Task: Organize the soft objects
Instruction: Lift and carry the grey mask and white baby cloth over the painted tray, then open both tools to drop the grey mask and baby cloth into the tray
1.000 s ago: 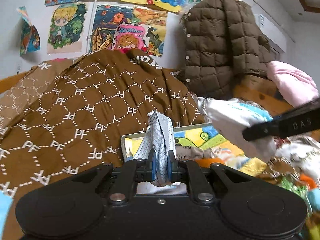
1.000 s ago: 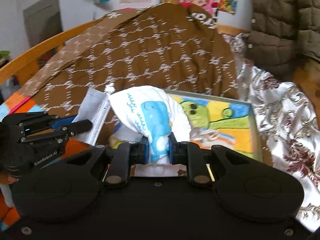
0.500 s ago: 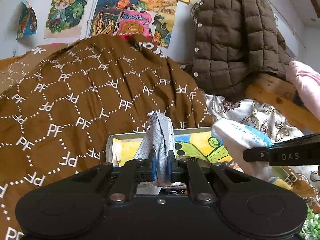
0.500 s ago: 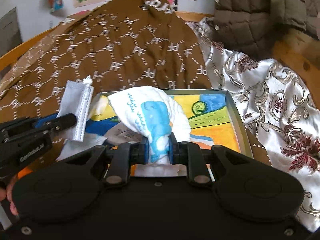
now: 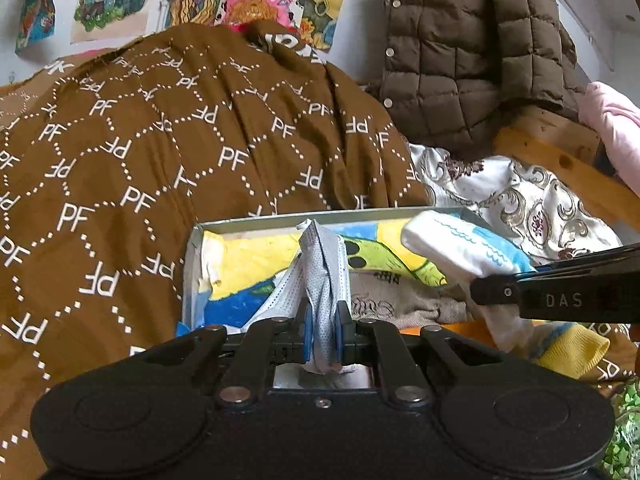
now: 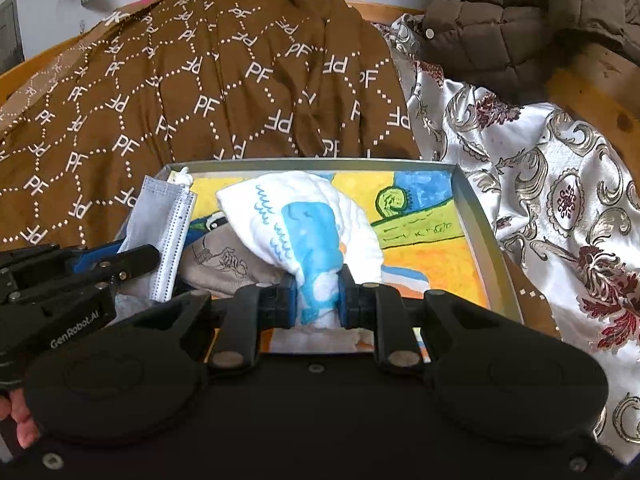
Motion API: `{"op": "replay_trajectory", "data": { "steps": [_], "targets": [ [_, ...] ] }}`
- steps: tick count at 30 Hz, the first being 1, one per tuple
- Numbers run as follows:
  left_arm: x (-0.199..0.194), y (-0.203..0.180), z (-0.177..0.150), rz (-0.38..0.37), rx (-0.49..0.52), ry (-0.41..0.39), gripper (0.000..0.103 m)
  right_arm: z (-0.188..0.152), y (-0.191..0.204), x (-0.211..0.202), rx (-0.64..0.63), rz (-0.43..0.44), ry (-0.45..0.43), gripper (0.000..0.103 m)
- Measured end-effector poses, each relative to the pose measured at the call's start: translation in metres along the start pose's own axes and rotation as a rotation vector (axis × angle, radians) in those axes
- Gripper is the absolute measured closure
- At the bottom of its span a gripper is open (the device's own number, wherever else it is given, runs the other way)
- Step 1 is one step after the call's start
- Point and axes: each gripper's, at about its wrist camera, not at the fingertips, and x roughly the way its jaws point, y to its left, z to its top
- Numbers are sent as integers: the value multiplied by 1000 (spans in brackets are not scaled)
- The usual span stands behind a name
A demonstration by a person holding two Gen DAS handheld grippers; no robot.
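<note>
My left gripper (image 5: 322, 330) is shut on a pale blue face mask (image 5: 324, 264) and holds it over the near left part of a grey tray (image 6: 476, 220). It also shows in the right wrist view (image 6: 164, 236). My right gripper (image 6: 318, 300) is shut on a white cloth with a blue whale print (image 6: 308, 224) and holds it over the middle of the tray. That cloth shows in the left wrist view (image 5: 460, 244). A grey-beige printed cloth (image 6: 224, 260) lies in the tray on a colourful drawing.
The tray rests on a bed against a brown PF-patterned quilt (image 5: 160, 152). A silver floral cloth (image 6: 560, 184) lies to the right. A brown padded jacket (image 5: 472, 48) hangs over the wooden bed frame (image 5: 560, 168). A pink cloth (image 5: 616, 128) sits at far right.
Both grippers have moved forward and down toward the tray, still holding the mask and the whale cloth. The tray now looks closer and larger in both views.
</note>
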Motion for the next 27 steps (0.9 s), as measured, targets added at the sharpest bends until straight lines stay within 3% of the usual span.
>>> {"op": "replay_trajectory", "data": {
  "steps": [9,19,25,27],
  "targets": [
    [2,-8,-2,-4,14,30,89,-6,7,18,-17,9,8,87],
    [-5,-10,2,-31,2,44,78,-1,7,-5,-24,24,-9,71],
    [-15,-12,1,-37,2,38,66,3,3,-23,-16,22,-25,58],
    [-19,-12,3,-33,-5,32,57,5,1,-29,-5,26,-32,54]
  ]
}}
